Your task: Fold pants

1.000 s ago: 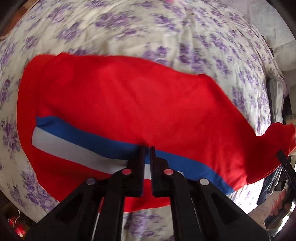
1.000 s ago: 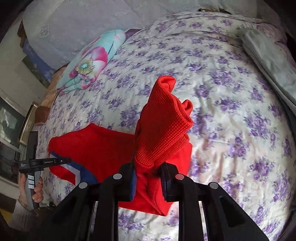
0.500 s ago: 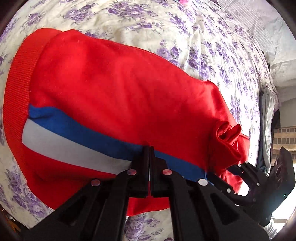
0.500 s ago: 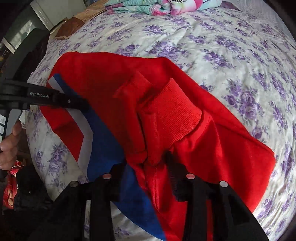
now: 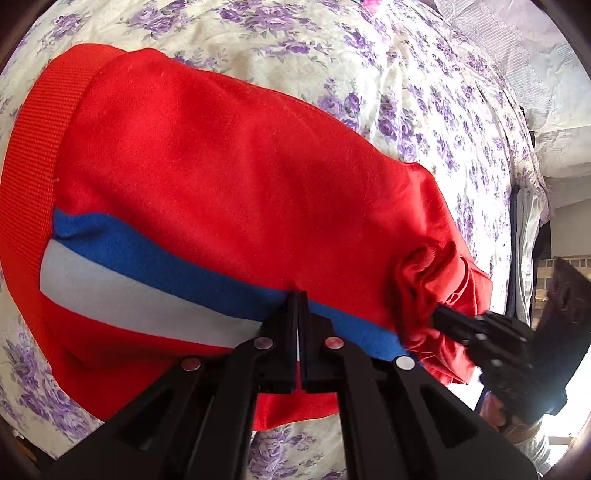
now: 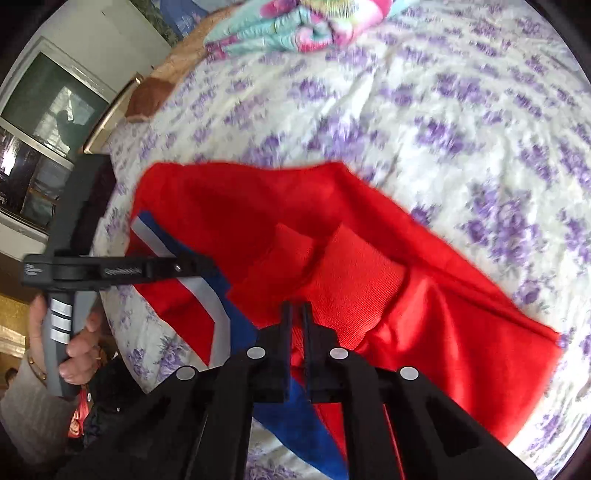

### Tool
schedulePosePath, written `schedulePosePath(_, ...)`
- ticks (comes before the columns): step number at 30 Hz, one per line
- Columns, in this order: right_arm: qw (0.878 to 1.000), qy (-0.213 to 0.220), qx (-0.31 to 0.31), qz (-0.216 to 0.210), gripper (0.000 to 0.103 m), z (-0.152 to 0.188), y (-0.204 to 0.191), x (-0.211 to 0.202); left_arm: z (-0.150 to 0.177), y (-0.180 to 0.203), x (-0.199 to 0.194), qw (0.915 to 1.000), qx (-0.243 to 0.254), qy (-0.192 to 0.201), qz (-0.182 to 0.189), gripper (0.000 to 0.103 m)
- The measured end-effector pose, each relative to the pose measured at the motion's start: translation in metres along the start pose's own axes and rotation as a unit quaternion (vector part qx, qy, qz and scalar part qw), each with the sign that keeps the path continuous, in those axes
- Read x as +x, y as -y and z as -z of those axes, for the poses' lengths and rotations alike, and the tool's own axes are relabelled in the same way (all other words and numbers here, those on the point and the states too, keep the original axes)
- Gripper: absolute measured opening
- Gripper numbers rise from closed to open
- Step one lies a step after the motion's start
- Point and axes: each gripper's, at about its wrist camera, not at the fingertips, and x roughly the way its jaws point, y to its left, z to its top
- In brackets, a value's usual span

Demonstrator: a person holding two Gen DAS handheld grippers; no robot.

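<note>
Red pants (image 5: pixel 229 184) with a blue and white side stripe (image 5: pixel 140 273) lie on the flowered bed, waistband (image 5: pixel 40 140) at the left. My left gripper (image 5: pixel 297 299) is shut on the pants at the stripe. My right gripper (image 5: pixel 439 315) shows at the right, its tips in bunched red cloth. In the right wrist view the pants (image 6: pixel 258 206) lie folded over, ribbed cuffs (image 6: pixel 354 280) on top. My right gripper (image 6: pixel 296 310) there is nearly shut at the cuffs' near edge; I cannot tell if it pinches cloth. The left gripper (image 6: pixel 199 267) shows at the left.
The bed sheet (image 6: pixel 461 110) is white with purple flowers. A folded colourful blanket (image 6: pixel 295 26) lies at the far end. Grey folded cloth (image 5: pixel 524 229) lies at the bed's right edge. A window (image 6: pixel 40 122) and the bed's near edge are at the left.
My right gripper has carried the cuff end over the pants and lowered it onto them near the stripe, and its jaws have narrowed. My left gripper stays shut at the stripe.
</note>
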Motion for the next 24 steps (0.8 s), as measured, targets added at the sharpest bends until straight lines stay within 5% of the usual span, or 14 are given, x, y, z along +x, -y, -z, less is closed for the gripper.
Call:
schedulePosePath(4,0.999,0.0,0.033,-0.013,0.0,-0.003,0.0,-0.003,0.0,-0.001,-0.007,1.0,-0.006,-0.005,-0.001,0.001)
schedulePosePath(7,0.999,0.028,0.016,0.003,0.007,0.003,-0.011,-0.036,0.009,0.0,-0.042,0.9994,0.001,0.03,-0.015,0.007)
schedulePosePath(9,0.998,0.06,-0.006,0.018,0.007,0.013,-0.016,-0.066,0.017,-0.01,-0.076,0.9974,-0.013,0.068,-0.018,0.038)
schedulePosePath(10,0.997,0.075,-0.014,0.03,0.007,0.018,-0.015,-0.079,0.022,-0.02,-0.093,0.9955,-0.027,0.089,-0.021,0.066)
schedulePosePath(11,0.995,0.087,-0.017,0.039,0.007,0.026,-0.014,-0.091,0.027,-0.03,-0.108,0.9924,-0.044,0.112,-0.024,0.078)
schedulePosePath(15,0.994,0.094,0.018,0.048,0.007,0.045,0.008,-0.11,0.037,-0.078,-0.125,0.9853,-0.112,0.129,-0.005,0.082)
schedulePosePath(19,0.994,0.087,0.035,0.052,0.007,0.056,0.014,-0.109,0.037,-0.109,-0.095,0.9772,-0.173,0.102,0.069,0.082)
schedulePosePath(22,0.994,0.092,0.038,0.051,0.007,0.062,0.014,-0.114,0.027,-0.113,-0.064,0.9755,-0.185,0.083,0.085,0.082)
schedulePosePath(24,0.993,0.095,0.039,0.052,0.007,0.063,0.014,-0.116,0.015,-0.11,-0.052,0.9739,-0.187,0.088,0.094,0.099)
